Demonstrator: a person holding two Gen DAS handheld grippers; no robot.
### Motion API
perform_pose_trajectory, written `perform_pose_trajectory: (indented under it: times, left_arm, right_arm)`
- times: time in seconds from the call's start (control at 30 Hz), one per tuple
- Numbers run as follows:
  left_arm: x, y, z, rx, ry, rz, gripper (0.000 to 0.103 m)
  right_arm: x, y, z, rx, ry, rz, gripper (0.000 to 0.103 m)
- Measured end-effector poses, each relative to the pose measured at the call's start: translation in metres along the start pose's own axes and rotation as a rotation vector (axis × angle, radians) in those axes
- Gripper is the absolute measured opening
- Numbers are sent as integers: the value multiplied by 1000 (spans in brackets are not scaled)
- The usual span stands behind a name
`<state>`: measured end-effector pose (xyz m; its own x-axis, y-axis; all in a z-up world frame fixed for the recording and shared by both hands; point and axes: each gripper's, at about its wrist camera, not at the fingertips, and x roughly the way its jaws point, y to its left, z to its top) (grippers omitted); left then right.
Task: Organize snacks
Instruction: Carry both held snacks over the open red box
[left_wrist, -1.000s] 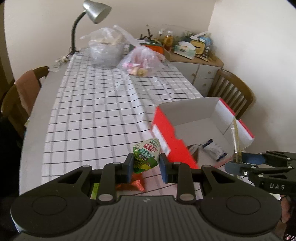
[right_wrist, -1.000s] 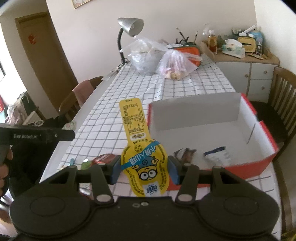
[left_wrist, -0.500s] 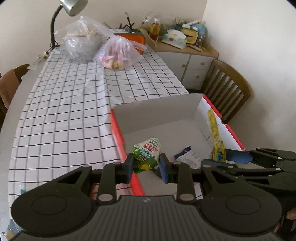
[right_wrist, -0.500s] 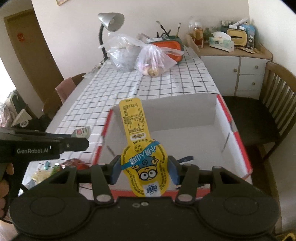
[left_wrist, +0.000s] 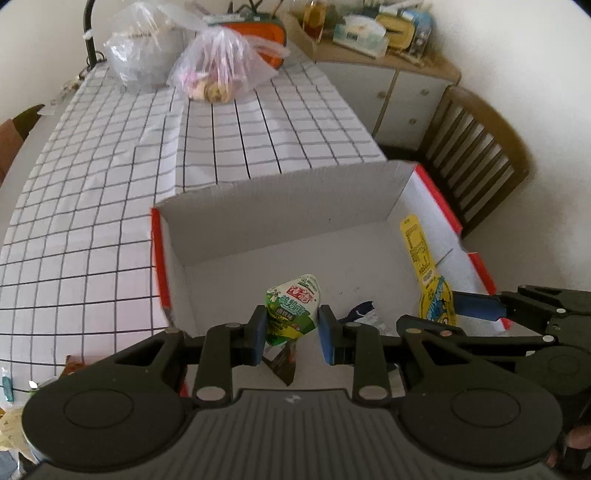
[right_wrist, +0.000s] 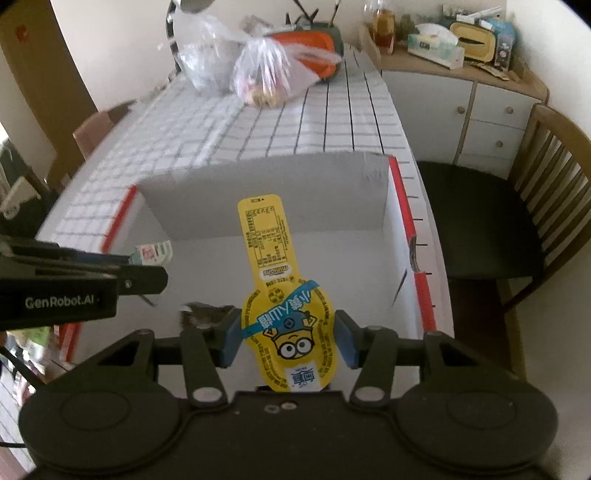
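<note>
Left wrist view, reading from the left: the checked tablecloth (left_wrist: 110, 206) gives way to the red cardboard box (left_wrist: 156, 251), and the left gripper (left_wrist: 291, 334) hangs over the box's grey floor with its jaws clamped on a green snack pouch (left_wrist: 293, 306). Beneath it lie 2 packets already in the box, a dark one (left_wrist: 284, 363) and a white and blue one (left_wrist: 364, 314). Further right, the right gripper (left_wrist: 454, 314) holds a yellow cartoon snack pack (left_wrist: 430, 284) close to the box's right wall. In the right wrist view that yellow pack (right_wrist: 284, 306) sits pinched between the blue pads (right_wrist: 231, 338), its long tab pointing at the far wall of the box (right_wrist: 266, 192), with the wooden chair (right_wrist: 517, 206) beyond the table edge. The 2 grippers are near each other, so releasing together could knock them or send the tall yellow pack tipping over the low right rim; dropping the pouch onto the packets below could leave a heap rather than order. A second ago the left gripper was still outside the box over the tablecloth; both have since travelled in over it and tilted lower, grips unchanged.
</note>
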<state>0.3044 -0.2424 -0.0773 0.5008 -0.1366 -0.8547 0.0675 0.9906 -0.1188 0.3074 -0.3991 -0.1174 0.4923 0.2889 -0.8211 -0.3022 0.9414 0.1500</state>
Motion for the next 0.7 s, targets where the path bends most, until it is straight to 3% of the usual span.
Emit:
perform_pose_trajectory:
  times: [0.3,0.7]
  left_arm:
    - [48,-3,10,-26,127,25,28]
    - [77,-10,12,-35,223,46,29]
  right_arm:
    - [38,6,3,-103,110,-1,51]
    - [60,7,2,-124,163,-9,51]
